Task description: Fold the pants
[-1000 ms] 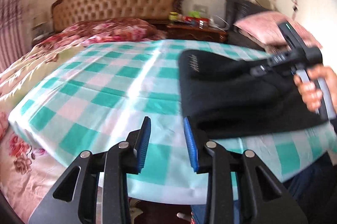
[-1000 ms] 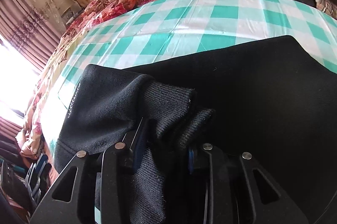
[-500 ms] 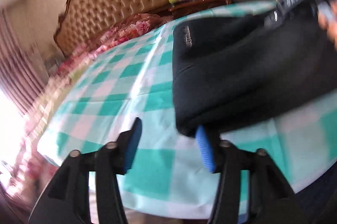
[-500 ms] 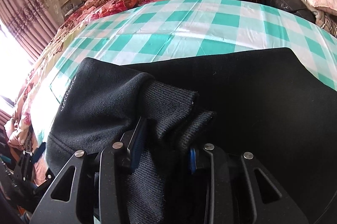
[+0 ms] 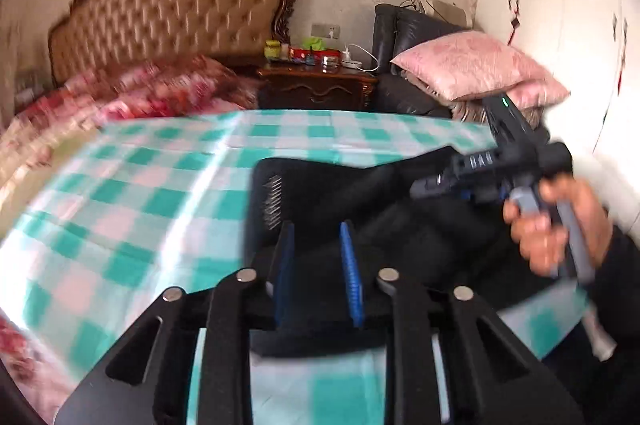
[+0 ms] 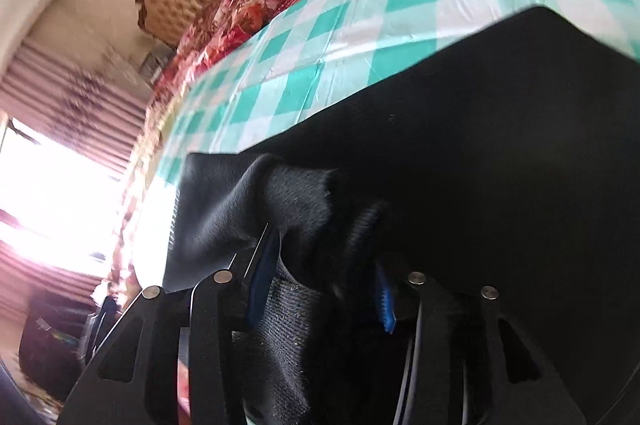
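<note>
Now the black pants lie folded on the green-and-white checked cloth that covers the bench, in the lower middle of the left wrist view, with a pale strip of lettering near their left edge. At the bottom of that view the left claw has its two blue pads on either side of the near edge of the pants; its jaws are closing with the fabric between them, though blur hides whether the pads already press on it. At the right of the same view a hand grips the grey handle of the right claw, whose black body reaches over the pants. From the right wrist view the pants fill the lower right of the frame, and a bunched ribbed cuff sits between the blue pads; these jaws are opening, and the right pad stands clear of the cloth. Behind the bench, in the upper left of the left wrist view, stand a tufted tan headboard and floral bedding; a dark wooden nightstand and a pink pillow lie to the right.
</note>
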`<move>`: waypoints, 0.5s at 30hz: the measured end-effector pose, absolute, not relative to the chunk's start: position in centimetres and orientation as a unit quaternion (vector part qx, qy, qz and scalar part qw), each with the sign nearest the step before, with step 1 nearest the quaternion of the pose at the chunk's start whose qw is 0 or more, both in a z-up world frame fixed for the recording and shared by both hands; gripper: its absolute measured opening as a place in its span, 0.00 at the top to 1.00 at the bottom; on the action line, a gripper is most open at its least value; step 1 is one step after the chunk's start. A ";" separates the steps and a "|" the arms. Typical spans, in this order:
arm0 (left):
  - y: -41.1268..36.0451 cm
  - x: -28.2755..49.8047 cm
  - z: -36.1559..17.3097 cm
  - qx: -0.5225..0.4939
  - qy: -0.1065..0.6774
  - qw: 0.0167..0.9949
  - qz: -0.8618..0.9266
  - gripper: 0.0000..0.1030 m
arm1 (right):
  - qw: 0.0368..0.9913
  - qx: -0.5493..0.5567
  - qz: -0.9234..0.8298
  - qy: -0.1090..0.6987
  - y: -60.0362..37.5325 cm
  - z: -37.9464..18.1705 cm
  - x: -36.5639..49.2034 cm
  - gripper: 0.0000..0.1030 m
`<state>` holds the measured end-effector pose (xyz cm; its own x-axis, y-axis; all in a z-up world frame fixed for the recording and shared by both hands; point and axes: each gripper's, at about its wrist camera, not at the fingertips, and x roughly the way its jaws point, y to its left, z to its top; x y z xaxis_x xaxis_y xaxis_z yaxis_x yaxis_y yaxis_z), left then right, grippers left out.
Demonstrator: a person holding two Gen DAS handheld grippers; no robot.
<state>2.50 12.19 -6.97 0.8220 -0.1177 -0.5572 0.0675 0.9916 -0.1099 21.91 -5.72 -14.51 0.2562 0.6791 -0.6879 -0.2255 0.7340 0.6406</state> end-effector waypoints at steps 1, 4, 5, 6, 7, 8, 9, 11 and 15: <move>11.6 3.7 -7.2 -0.049 0.303 0.950 -0.062 0.78 | 0.761 0.219 0.297 0.533 -5.9 -14.5 22.0 0.54; 8.6 7.3 -9.9 -0.034 0.370 0.925 -0.076 0.78 | 0.755 0.229 0.302 0.535 -6.2 -14.5 22.2 0.54; 7.6 8.1 -11.2 -0.031 0.398 0.913 -0.083 0.78 | 0.756 0.226 0.303 0.535 -6.0 -14.6 22.2 0.54; 7.2 8.9 -12.7 -0.024 0.421 0.903 -0.078 0.78 | 0.756 0.223 0.305 0.534 -5.8 -14.7 22.2 0.58; 7.0 9.0 -13.3 -0.019 0.418 0.906 -0.065 0.78 | 0.754 0.220 0.311 0.535 -5.5 -14.8 22.1 0.70; 6.8 8.8 -13.3 -0.017 0.413 0.909 -0.060 0.78 | 0.751 0.222 0.317 0.535 -5.4 -14.8 22.1 0.79; 6.6 8.7 -13.1 -0.015 0.414 0.908 -0.058 0.78 | 0.753 0.219 0.319 0.532 -5.3 -14.6 21.9 0.84; 6.8 8.7 -12.6 -0.027 0.414 0.908 -0.064 0.78 | 0.759 0.211 0.322 0.525 -5.3 -13.8 21.8 0.87; 7.1 9.3 -11.1 -0.041 0.396 0.915 -0.068 0.78 | 0.783 0.182 0.322 0.499 -5.6 -11.3 20.8 0.88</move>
